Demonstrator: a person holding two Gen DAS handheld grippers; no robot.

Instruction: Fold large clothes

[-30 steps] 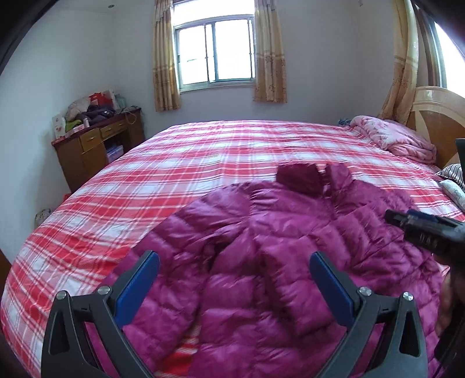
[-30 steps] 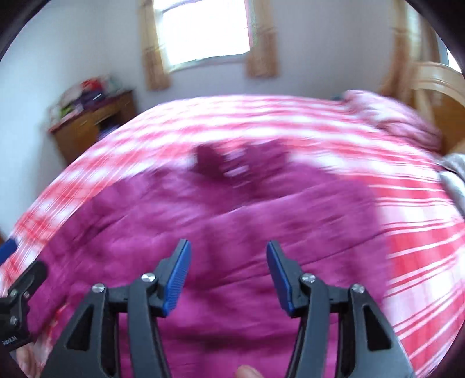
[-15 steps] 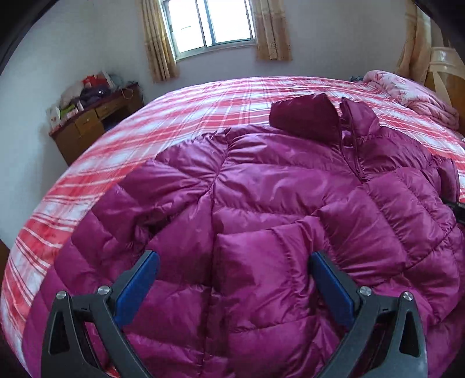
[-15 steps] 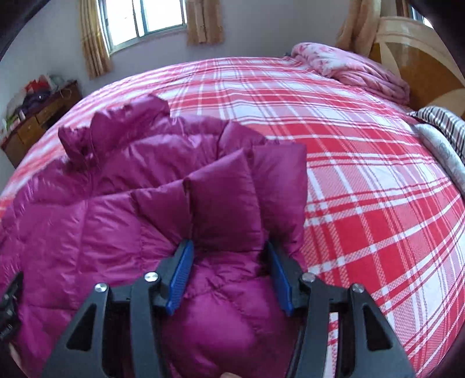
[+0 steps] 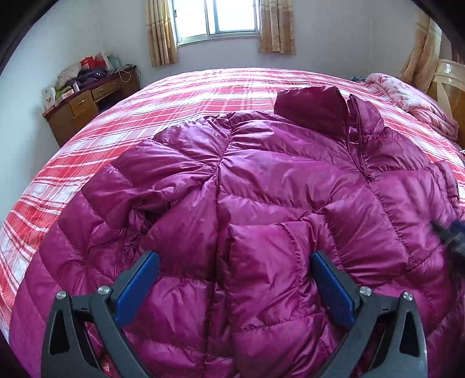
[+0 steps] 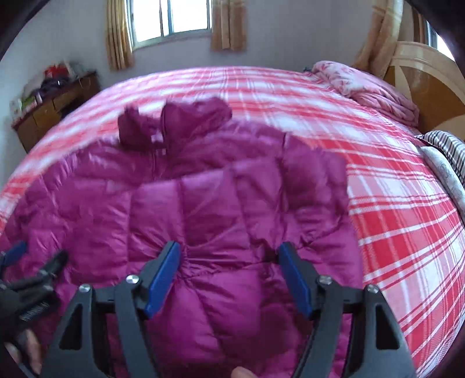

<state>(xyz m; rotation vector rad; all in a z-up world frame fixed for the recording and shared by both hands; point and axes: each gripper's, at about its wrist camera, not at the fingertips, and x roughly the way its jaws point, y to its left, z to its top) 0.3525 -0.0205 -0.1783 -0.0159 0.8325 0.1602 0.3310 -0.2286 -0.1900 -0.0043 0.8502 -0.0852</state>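
A large magenta puffer jacket (image 5: 261, 186) lies front-up on the red plaid bed (image 5: 186, 96), collar toward the window. My left gripper (image 5: 232, 276) is open wide just above the jacket's lower front, holding nothing. In the right wrist view the jacket (image 6: 145, 189) has its right sleeve folded over the body. My right gripper (image 6: 229, 267) has its jaws partly open with a bunched fold of the sleeve between the blue pads (image 6: 162, 273). The left gripper also shows at the lower left of the right wrist view (image 6: 17, 258).
A wooden dresser (image 5: 87, 101) with clutter stands at the far left wall. A pink quilt (image 5: 412, 99) and wooden headboard (image 6: 427, 75) are at the right. A striped pillow (image 6: 447, 151) lies at the bed's right edge. The window (image 5: 218, 17) is behind.
My left gripper has come down close over the jacket's lower front. My right gripper has carried the sleeve across the jacket body and drawn back a little.
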